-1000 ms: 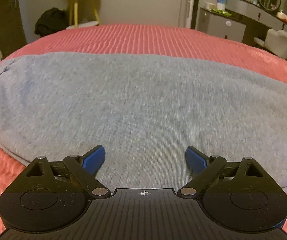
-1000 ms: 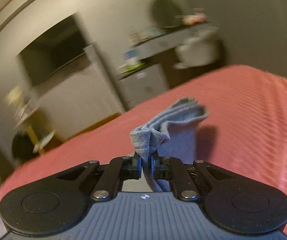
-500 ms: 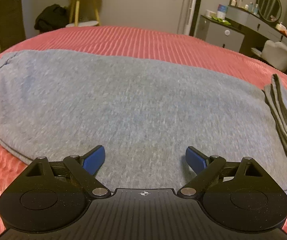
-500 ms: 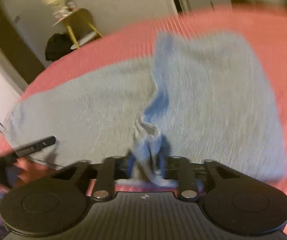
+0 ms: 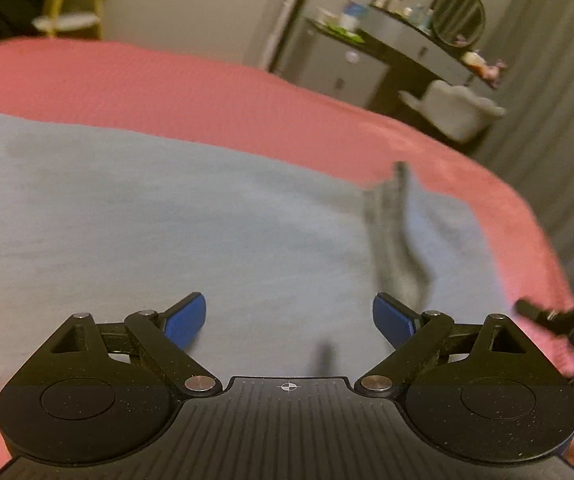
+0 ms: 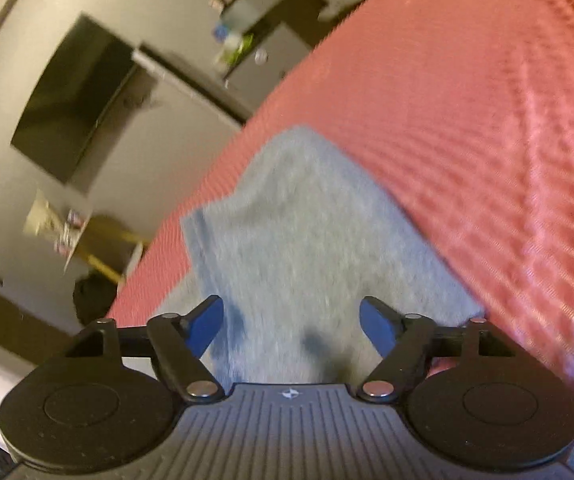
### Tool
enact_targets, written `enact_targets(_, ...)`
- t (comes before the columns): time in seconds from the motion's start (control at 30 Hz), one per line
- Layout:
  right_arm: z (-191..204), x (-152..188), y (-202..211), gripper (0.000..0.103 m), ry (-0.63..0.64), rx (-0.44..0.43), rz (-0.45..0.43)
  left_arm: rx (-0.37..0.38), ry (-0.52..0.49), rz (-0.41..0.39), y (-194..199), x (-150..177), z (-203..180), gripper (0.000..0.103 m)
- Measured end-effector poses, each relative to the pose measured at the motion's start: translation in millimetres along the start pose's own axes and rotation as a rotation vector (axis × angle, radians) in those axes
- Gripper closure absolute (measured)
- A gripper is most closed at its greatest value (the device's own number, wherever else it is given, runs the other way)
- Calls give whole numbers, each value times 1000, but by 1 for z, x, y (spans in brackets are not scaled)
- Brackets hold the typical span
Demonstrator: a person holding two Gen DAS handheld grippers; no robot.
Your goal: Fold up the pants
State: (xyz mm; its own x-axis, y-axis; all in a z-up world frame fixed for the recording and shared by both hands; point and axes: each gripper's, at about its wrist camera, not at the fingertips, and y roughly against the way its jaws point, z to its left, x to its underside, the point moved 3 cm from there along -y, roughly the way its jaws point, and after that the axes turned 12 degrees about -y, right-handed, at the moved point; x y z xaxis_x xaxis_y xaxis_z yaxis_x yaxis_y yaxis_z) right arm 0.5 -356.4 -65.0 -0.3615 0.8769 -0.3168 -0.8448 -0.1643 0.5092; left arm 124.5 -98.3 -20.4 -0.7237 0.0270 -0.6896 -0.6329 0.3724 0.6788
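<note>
The grey pants (image 5: pixel 167 232) lie spread on the pink bedspread (image 5: pixel 207 92). A raised fold of the fabric (image 5: pixel 395 236) stands up at their right end. My left gripper (image 5: pixel 289 320) is open and empty, low over the near edge of the pants. In the right wrist view the pants (image 6: pixel 307 232) lie folded over on the bedspread (image 6: pixel 487 140). My right gripper (image 6: pixel 291 324) is open and empty just above them. The right gripper's tip (image 5: pixel 543 314) shows at the right edge of the left wrist view.
A grey dresser (image 5: pixel 347 64) with a round mirror (image 5: pixel 459 16) and a white chair (image 5: pixel 455 108) stand beyond the bed's far right. A yellow side table (image 5: pixel 67 20) stands at the far left. A dark TV (image 6: pixel 75 96) hangs on the wall.
My right gripper carried the pants' end over the rest, then opened and let it go. My left gripper stayed open and turned to the right.
</note>
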Motion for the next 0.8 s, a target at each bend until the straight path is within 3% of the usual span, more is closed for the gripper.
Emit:
enact_targets(0.1, -9, -5, 7, 18, -55, -48, -29, 88, 82, 90, -37, -17, -18, 9)
enact_targets(0.17, -19, -10, 12, 15, -106, -80, -34, 132, 132, 150, -61, -22, -26, 20)
enact_targets(0.23, -20, -13, 8, 14, -134, -93, -30, 145, 155, 193, -80, -25, -32, 24)
enact_targets(0.37, -14, -9, 0, 10, -101, -86, -25, 125, 116, 203, -97, -34, -46, 24)
enact_targets(0.43, -11, -9, -5, 9, -86, -85, -16, 191, 110, 182, -97, -38, -53, 26)
enact_targets(0.57, -15, -12, -10, 9, -121, -104, -17, 194, 72, 239, -114, -38, -64, 25)
enact_targets(0.63, -15, -12, -10, 9, -115, -97, -19, 238, 70, 237, -116, -39, -66, 25)
enact_targets(0.7, -11, -10, -11, 9, -88, -83, -20, 229, 57, 248, -121, -39, -68, 34)
enact_targets(0.73, -10, -10, -12, 9, -76, -76, -19, 218, 39, 254, -124, -39, -71, 52)
enact_targets(0.77, -9, -9, -13, 9, -70, -69, -17, 188, 15, 262, -127, -40, -73, 81)
enact_targets(0.8, -9, -10, -14, 9, -70, -64, -17, 169, 8, 270, -131, -42, -75, 85)
